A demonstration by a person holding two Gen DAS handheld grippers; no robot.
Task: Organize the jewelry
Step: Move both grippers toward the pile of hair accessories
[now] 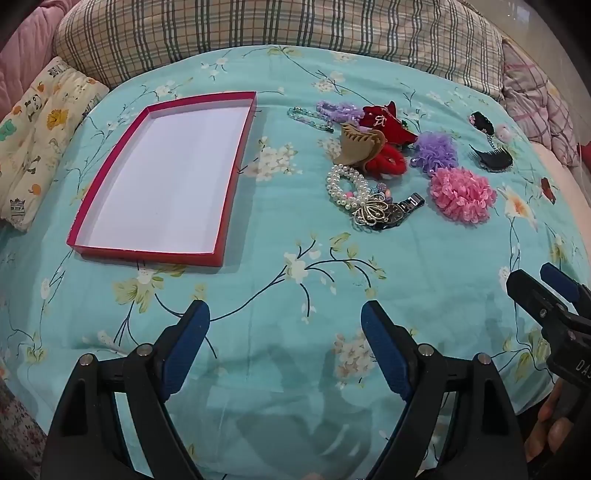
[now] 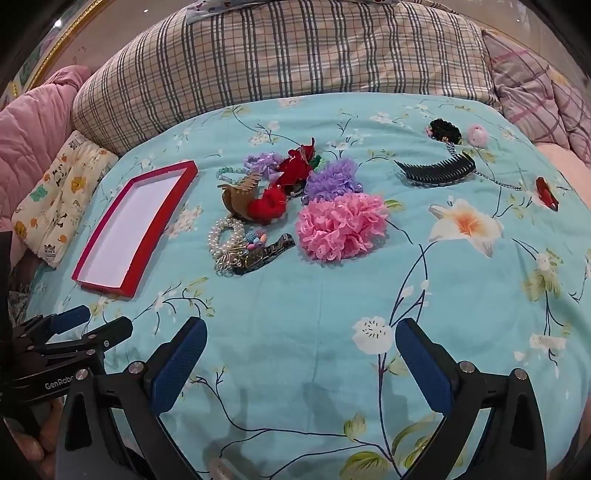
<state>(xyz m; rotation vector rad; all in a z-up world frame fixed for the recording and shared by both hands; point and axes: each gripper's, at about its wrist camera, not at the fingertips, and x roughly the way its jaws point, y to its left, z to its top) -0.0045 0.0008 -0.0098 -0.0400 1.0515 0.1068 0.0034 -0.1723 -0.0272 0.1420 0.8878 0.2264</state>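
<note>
- Left hand-held gripper (image 1: 285, 314) hangs over the near part of the bed with its blue pads spread wide and nothing between them; the right wrist view catches it from the side (image 2: 107, 323) at the lower left.
- Right hand-held gripper (image 2: 301, 332) is likewise spread wide and holds nothing; the left wrist view shows only its tips (image 1: 535, 280) at the right edge.
- A red tray (image 1: 236, 173) with a white floor lies on the floral bedsheet (image 1: 277, 369), left of the jewelry, with nothing in it.
- The jewelry sits in a loose heap near the middle of the bed: a pearl bracelet (image 1: 343, 184) touching a silver butterfly brooch (image 1: 373, 212), a tan claw clip (image 1: 360, 144) against a red scrunchie (image 1: 388, 160), a purple ruffle scrunchie (image 1: 436, 147), and a pink ruffle scrunchie (image 1: 461, 194) at the heap's right side.
- A black comb (image 2: 436, 170) lies apart, to the right of the heap.
- The right wrist view alone shows a large white-and-orange printed flower (image 2: 467, 223) on the sheet and a gold frame edge (image 2: 55, 40) at the top left.
- A plaid pillow (image 1: 258, 33) lies along the far side of the bed.
</note>
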